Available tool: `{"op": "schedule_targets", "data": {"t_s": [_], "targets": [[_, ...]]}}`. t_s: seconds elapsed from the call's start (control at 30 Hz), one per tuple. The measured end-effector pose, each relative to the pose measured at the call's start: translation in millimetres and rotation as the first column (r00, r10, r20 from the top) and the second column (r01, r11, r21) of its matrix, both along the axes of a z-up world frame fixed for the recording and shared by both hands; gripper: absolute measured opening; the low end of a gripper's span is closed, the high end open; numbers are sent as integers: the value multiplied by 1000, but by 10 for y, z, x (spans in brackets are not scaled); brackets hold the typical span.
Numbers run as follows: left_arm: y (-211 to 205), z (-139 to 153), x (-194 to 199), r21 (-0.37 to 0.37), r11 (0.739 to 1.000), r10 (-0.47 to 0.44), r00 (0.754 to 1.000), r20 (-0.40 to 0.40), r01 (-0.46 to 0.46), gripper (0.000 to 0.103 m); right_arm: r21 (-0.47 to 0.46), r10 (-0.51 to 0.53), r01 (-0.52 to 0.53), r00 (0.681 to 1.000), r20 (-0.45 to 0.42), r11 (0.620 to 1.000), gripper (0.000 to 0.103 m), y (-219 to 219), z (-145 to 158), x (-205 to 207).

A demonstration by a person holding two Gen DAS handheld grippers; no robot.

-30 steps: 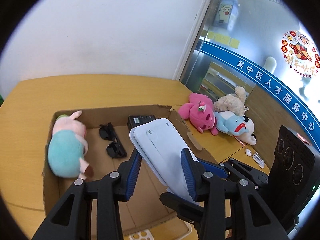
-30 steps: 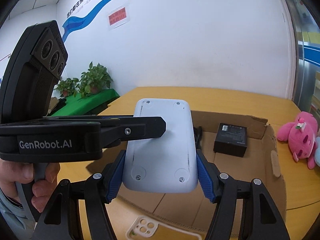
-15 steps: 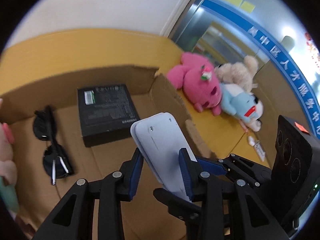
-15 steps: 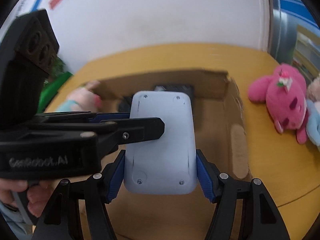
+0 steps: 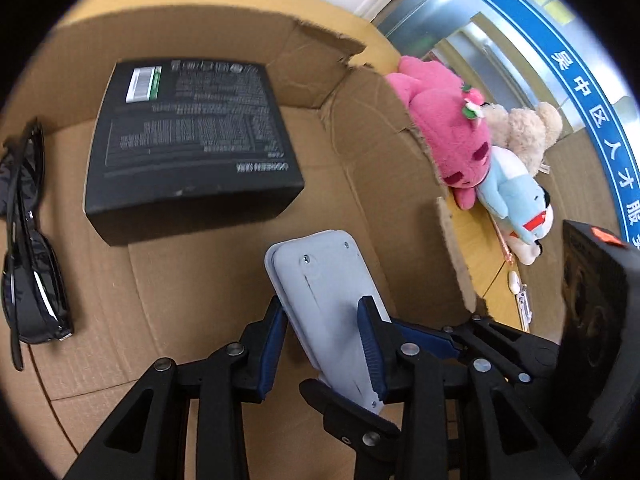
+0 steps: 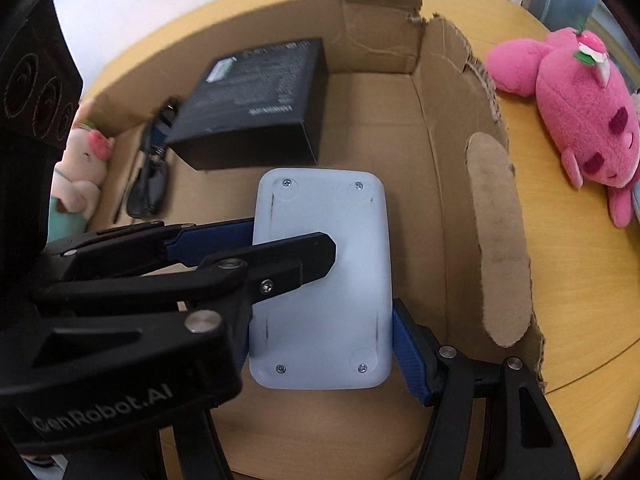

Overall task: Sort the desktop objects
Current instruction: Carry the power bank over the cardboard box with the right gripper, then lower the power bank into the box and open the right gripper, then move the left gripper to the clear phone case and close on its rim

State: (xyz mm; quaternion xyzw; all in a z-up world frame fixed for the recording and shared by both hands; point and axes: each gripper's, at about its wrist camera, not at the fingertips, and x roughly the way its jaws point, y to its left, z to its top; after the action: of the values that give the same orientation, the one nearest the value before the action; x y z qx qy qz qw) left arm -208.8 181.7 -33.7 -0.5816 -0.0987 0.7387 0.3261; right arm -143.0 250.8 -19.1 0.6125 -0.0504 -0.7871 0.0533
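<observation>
A flat white plastic device (image 6: 324, 280) with corner screws is held by both grippers low inside the cardboard box (image 6: 452, 128). My right gripper (image 6: 320, 344) is shut on its long sides. My left gripper (image 5: 324, 340) is shut on its faces, reaching in from the left in the right wrist view. The device also shows in the left wrist view (image 5: 324, 280), tilted, just above the box floor. The box (image 5: 360, 120) holds a black carton (image 5: 188, 140), black sunglasses (image 5: 28, 248) and a pig plush (image 6: 80, 176).
Pink plush (image 6: 576, 108), beige plush (image 5: 524, 132) and light-blue plush (image 5: 516, 204) lie on the yellow wooden table (image 6: 580, 280) right of the box. A small white item (image 5: 514, 280) lies on the table near them.
Both grippers have carried the white device forward and down into the box, from above its near edge to low over the floor beside the black carton.
</observation>
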Motion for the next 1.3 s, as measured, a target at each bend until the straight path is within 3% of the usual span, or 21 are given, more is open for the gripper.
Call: {"op": "schedule_targets", "data": {"t_s": [0.17, 0.23, 0.3, 0.4, 0.5, 0.57, 0.67, 0.73, 0.87, 0.97, 1.1, 1.3], "targets": [[57, 18, 7, -41, 999, 2, 1000, -3, -2, 36, 55, 6, -7, 1000, 8, 998, 66, -65, 18, 22], [50, 59, 41, -67, 998, 5, 1000, -23, -6, 37, 73, 21, -21, 1000, -7, 997, 74, -113, 66, 71], [-7, 167, 116, -74, 997, 8, 998, -65, -13, 38, 88, 35, -33, 999, -23, 996, 78, -160, 130, 135], [-174, 502, 323, -78, 997, 14, 983, -184, -29, 38, 134, 45, -31, 994, -102, 991, 92, -193, 348, 292], [-518, 930, 674, -50, 997, 41, 946, -321, -60, 47, 138, 53, -23, 974, -220, 990, 98, -165, 673, 559], [-787, 1163, 950, -38, 994, 74, 909, -410, -98, 65, 120, 67, -32, 950, -304, 992, 101, -142, 882, 813], [-1211, 1363, 1399, -51, 980, 136, 833, -536, -193, 75, 97, 97, -64, 918, -384, 993, 103, -161, 1045, 1196], [-1468, 1348, 1703, -70, 962, 172, 786, -594, -263, 77, 86, 118, -91, 911, -395, 992, 103, -208, 999, 1332], [-1832, 1134, 2043, -95, 928, 229, 753, -616, -360, 77, 78, 104, -79, 906, -410, 994, 103, -368, 767, 1565], [-2011, 938, 2183, -126, 905, 254, 755, -605, -406, 77, 55, 98, -83, 918, -385, 995, 102, -386, 537, 1631], [-2170, 777, 2258, -139, 887, 287, 762, -580, -440, 77, 33, 72, -64, 910, -407, 997, 102, -360, 490, 1748], [-2288, 815, 2459, -99, 876, 315, 715, -625, -472, 77, 31, 74, -68, 903, -423, 997, 102, -375, 512, 1843]]}}
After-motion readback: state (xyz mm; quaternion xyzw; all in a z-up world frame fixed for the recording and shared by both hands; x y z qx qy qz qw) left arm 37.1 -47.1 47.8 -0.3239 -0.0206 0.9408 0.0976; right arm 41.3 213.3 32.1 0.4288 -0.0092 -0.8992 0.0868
